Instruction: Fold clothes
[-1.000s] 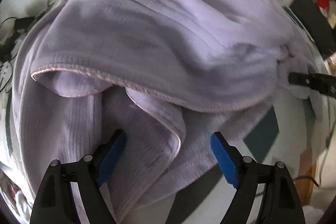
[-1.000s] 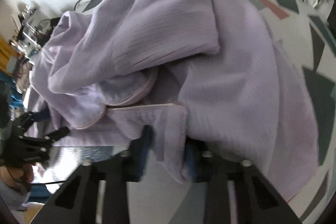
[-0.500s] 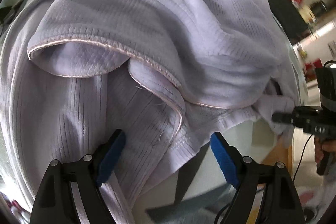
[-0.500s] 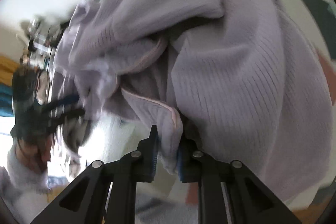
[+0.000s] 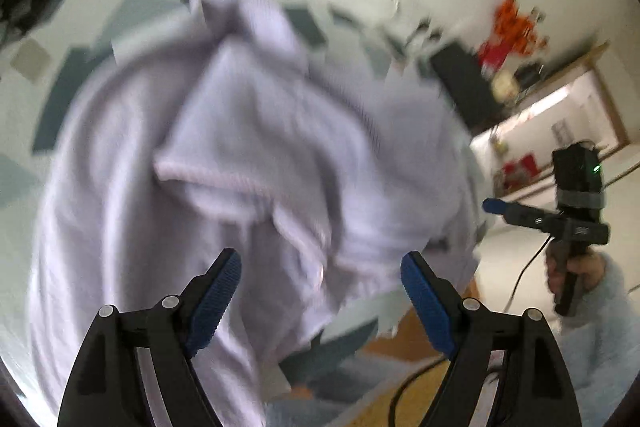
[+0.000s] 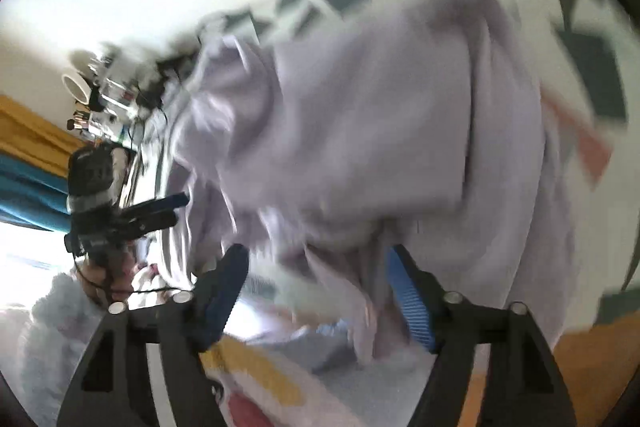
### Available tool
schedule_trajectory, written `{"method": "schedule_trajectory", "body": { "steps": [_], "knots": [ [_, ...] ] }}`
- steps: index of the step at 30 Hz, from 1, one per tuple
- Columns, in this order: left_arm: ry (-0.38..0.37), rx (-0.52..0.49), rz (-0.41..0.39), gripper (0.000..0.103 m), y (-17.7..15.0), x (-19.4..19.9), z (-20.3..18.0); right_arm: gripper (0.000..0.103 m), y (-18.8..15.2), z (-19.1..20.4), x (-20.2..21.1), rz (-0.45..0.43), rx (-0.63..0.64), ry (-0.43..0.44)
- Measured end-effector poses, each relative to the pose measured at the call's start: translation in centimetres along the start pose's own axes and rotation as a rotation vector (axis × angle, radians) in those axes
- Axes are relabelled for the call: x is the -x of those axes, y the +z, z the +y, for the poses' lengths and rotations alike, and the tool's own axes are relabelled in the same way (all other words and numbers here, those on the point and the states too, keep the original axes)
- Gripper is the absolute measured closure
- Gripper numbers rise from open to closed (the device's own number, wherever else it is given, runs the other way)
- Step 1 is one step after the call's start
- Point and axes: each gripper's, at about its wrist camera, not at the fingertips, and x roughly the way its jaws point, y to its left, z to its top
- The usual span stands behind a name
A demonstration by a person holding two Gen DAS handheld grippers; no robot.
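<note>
Fingers: left gripper (image 5: 320, 291) spread wide, empty, above the heaped lilac garment (image 5: 248, 155) on the patterned table (image 5: 52, 115); right gripper (image 6: 320, 291) jaws opening, a loose fold hanging between them, pads not pressing it.

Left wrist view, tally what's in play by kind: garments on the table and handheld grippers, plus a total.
Lilac ribbed knit garment, crumpled on the patterned table: 1
Black handheld grippers with blue-padded fingers: 2, the left gripper wide open, the right gripper at the right edge, jaws opening
Total: 3
</note>
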Motion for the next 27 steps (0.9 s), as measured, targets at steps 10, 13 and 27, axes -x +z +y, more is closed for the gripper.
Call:
{"method": "schedule_trajectory", "body": {
  "steps": [10,13,27],
  "knots": [
    [0.208,-0.174,-0.038,0.021,2.2,0.8,2.9,0.023,-1.2,2.6,-5.9,0.103,0.335,-0.283],
    [0.191,-0.193,-0.022,0.021,1.1,-0.4,4.0,0.023,-1.8,3.4,-7.0,0.115,0.436,-0.359],
    [0.027,-0.071,-0.095,0.048,5.1,-0.6,2.7,0.093,4.1,5.4,-2.9,-0.124,0.196,-0.184]
  ]
}}
